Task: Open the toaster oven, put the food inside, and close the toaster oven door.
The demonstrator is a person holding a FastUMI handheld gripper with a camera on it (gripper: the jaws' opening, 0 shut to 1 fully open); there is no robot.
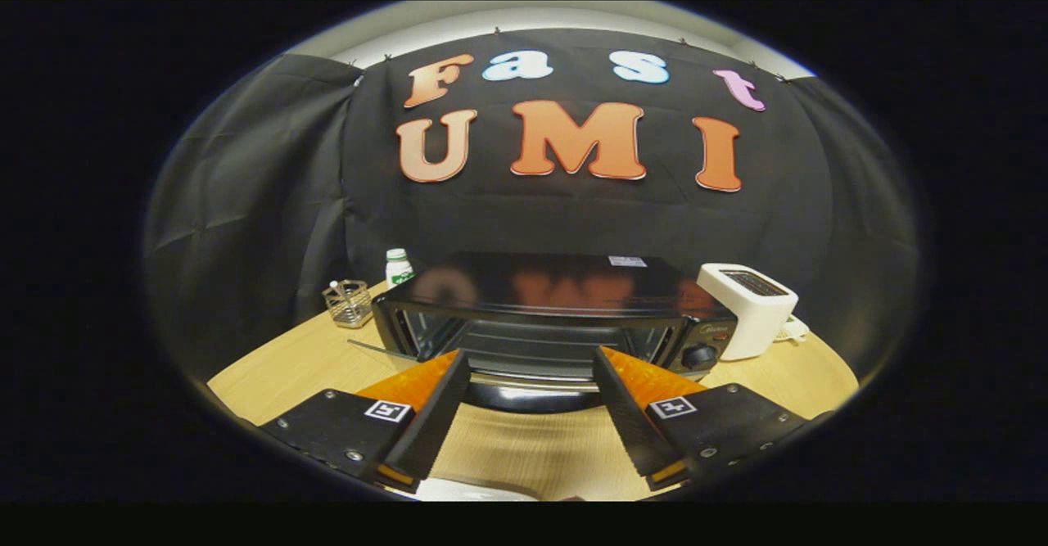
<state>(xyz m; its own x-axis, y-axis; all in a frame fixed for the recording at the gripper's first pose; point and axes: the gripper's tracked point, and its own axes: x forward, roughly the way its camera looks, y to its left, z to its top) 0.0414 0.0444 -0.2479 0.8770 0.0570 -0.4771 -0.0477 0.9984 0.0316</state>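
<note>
You are holding the gripper (530, 366) spread and empty. The toaster oven (557, 317) is sitting at twelve o'clock, its open door (524, 390) lying crosswise just beyond your fingertips.

Gripper (530, 366) spread wide, empty, just before the toaster oven (553, 317)

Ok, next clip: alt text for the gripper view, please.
The open gripper hangs just before a black toaster oven on a light wooden table, fingers apart and touching nothing, the oven door apparently dropped open. A white pop-up toaster stands right of it, a wire basket and white bottle left.
</note>
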